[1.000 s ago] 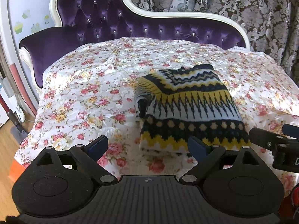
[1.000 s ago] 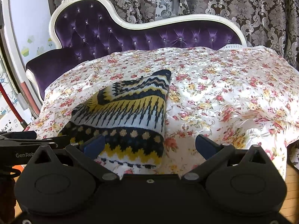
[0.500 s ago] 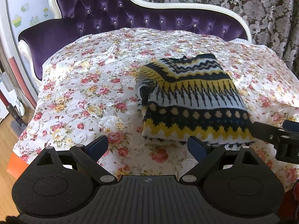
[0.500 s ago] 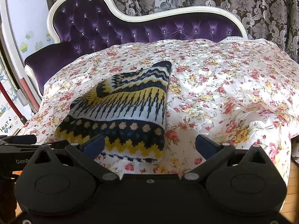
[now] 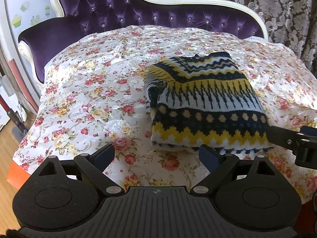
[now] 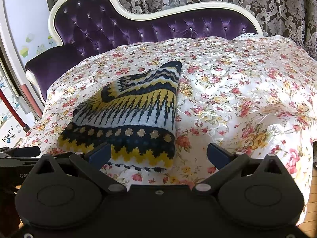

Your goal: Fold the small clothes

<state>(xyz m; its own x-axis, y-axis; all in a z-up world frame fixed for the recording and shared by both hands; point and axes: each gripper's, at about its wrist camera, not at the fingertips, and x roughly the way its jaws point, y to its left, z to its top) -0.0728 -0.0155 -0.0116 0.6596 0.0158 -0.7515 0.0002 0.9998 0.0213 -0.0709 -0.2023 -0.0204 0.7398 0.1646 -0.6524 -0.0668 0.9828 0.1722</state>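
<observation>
A folded knit garment [image 5: 206,107] in navy, yellow and pale blue lies on the floral cover [image 5: 95,103] of a sofa. It also shows in the right wrist view [image 6: 130,117]. My left gripper [image 5: 156,155] is open and empty, hovering just in front of the garment's near left corner. My right gripper [image 6: 157,154] is open and empty, just in front of the garment's near right corner. The right gripper also shows at the right edge of the left wrist view [image 5: 293,140].
The purple tufted sofa back [image 5: 150,19] with a white frame rises behind the cover. Patterned curtains [image 6: 247,2] hang behind it. Wooden floor [image 5: 8,190] lies at the left, beside the sofa's front edge. A red-handled tool [image 6: 11,111] leans at the left.
Both grippers have risen and tilted down a little, so the garment sits lower and nearer in both views. The garment has not moved. Both grippers stay open.
</observation>
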